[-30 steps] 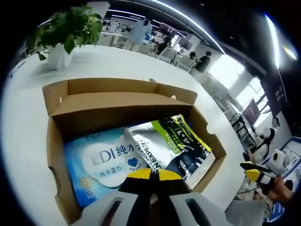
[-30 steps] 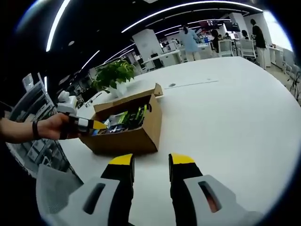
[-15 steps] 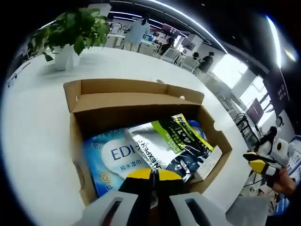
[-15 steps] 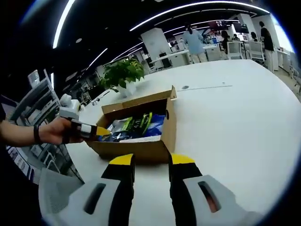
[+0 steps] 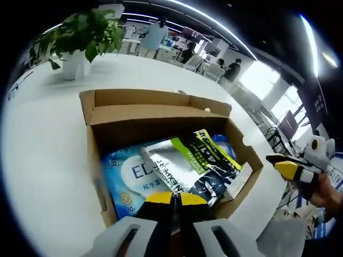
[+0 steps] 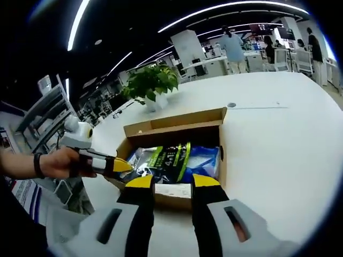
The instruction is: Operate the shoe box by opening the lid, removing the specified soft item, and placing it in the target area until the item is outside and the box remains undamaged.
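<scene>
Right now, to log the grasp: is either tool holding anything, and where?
Left tool seems shut on the silver-green pouch, at its near edge; right tool is open, empty.

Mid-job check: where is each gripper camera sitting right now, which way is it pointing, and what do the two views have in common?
Left gripper view: rides the left gripper, jaws together, at the near edge of the open shoe box, looking down into it at the blue wipes pack and the black-green pouch; the right gripper enters from the right.
Right gripper view: rides the right gripper, jaws apart, facing the box's other side; the person's hand holds the left gripper there.
Shared: box, pouch, potted plant, white table.
</scene>
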The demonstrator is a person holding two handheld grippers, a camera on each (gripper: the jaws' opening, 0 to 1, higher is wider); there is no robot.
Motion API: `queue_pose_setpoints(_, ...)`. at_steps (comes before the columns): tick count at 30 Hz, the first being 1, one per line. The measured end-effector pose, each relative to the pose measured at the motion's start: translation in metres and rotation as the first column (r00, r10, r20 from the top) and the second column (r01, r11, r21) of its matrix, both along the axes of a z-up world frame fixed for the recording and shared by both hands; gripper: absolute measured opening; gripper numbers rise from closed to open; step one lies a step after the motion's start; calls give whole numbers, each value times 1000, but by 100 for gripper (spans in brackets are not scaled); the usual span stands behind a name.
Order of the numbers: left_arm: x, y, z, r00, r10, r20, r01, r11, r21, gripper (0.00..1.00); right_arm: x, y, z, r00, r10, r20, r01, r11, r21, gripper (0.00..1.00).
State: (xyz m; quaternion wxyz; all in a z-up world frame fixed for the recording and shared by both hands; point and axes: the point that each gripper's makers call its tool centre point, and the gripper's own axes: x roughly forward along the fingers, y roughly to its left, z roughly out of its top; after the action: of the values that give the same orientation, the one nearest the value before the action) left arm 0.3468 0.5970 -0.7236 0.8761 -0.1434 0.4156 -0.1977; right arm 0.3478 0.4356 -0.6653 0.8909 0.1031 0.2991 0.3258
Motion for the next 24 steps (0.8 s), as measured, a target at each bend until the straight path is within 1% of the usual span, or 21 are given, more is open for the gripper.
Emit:
queue_pose_setpoints(1,1,0,1,1000,3,3,-3,1000,-14,2,3,4,-2,1000,4,-4,-4,1000,-8,24)
queue_pose_setpoints(3,0,-1,2,1000,-1,6,2,1000,-18,2,10,11,-2,1000,9,-3,-9,1000,-15,24)
queue_pose_setpoints(6,-1,-2,3,1000,-8,8,9,1000,-18,2,19,20,-5,1000,15,-17,-15,1000,-19,24)
queue_pose_setpoints(9,-1,-3,2,1000,-22,11,22,1000,-13,2,29,26,-16,998,19,-52,-22,998,-51,25)
queue_pose_setpoints(11,0,-3,2,1000,-24,12,24,1000,-17,2,34,30,-22,997,18,-68,-21,998,-54,25)
queue_pose_setpoints(14,0,-2,3,1000,-17,15,17,999,-29,2,41,30,-28,996,-8,-90,4,999,-46,24)
queue_pose_setpoints(18,4,2,2,1000,16,8,-15,998,-59,2,46,35,-37,994,-7,-113,0,998,-57,28)
queue_pose_setpoints(21,3,1,3,1000,16,11,-16,998,-62,2,48,39,-45,990,-8,-144,-1,998,-59,28)
queue_pose_setpoints(24,1,-1,4,1000,14,16,-13,998,-63,2,49,41,-49,987,-14,-162,5,998,-59,29)
